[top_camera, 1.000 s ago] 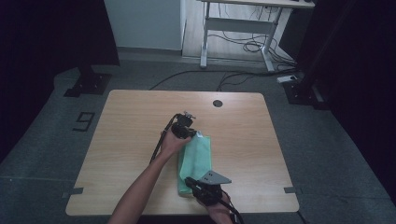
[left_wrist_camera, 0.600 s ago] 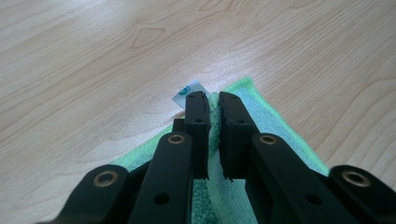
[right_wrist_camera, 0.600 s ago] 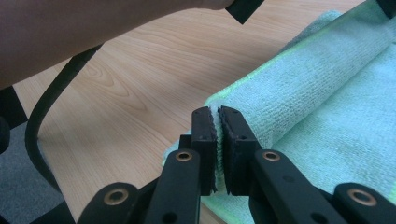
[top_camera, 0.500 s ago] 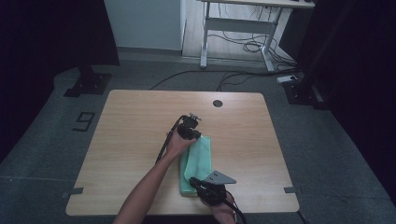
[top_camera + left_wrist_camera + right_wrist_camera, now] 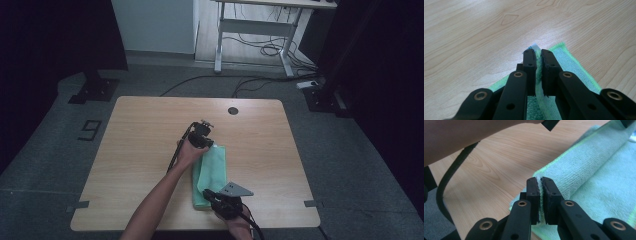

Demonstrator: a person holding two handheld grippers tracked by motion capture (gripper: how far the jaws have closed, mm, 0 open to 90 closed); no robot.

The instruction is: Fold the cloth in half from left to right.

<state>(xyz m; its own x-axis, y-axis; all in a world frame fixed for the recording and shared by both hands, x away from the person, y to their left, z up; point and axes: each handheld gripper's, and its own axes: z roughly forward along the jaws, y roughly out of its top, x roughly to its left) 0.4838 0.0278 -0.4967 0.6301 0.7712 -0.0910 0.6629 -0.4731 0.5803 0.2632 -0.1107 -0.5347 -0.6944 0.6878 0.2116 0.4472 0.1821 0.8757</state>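
Note:
A green towel (image 5: pixel 212 172) lies folded lengthwise on the wooden table (image 5: pixel 140 140), right of its middle. My left gripper (image 5: pixel 202 142) is at the towel's far end, shut on a fold of the cloth (image 5: pixel 564 60), which bunches between the jaws (image 5: pixel 538 62). Down at the towel's near end, the right gripper (image 5: pixel 216 196) is shut on the edge of the upper layer (image 5: pixel 584 165), pinched between its pads (image 5: pixel 540 185). The person's left forearm (image 5: pixel 474 135) crosses the top of the right gripper view.
A dark round hole (image 5: pixel 232 110) sits near the table's far edge. A black cable (image 5: pixel 446 195) trails along the left arm over the table. Beyond the table stand a metal desk frame (image 5: pixel 250 30) and dark stands on the grey floor.
The left gripper has carried the towel's far end a little to the right and farther away. The right gripper has shifted slightly right at the near end.

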